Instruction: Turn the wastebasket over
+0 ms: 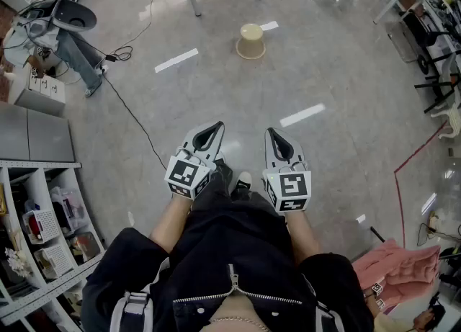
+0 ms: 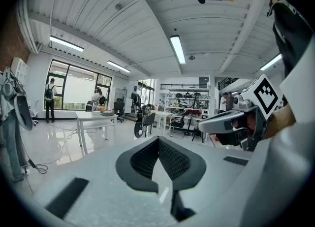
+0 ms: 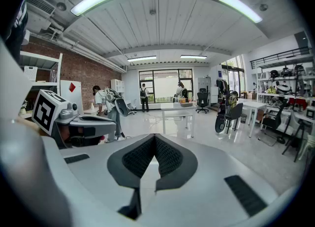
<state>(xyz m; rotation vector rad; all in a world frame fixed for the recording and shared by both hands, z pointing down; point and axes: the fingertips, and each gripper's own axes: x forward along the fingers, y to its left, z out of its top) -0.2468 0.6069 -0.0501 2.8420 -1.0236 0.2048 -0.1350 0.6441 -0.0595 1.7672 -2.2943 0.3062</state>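
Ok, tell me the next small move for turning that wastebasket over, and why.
Probably step forward toward the wastebasket: it stands on the floor well ahead, while the left hand-held gripper and the right hand-held gripper are both shut, empty and far short of it.

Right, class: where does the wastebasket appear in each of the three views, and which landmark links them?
Head view: the wastebasket stands at top centre.
Left gripper view: not in it.
Right gripper view: not in it.
Shared landmark: the person in jeans, upper left in the head view, far left in the left gripper view, left of centre in the right gripper view.
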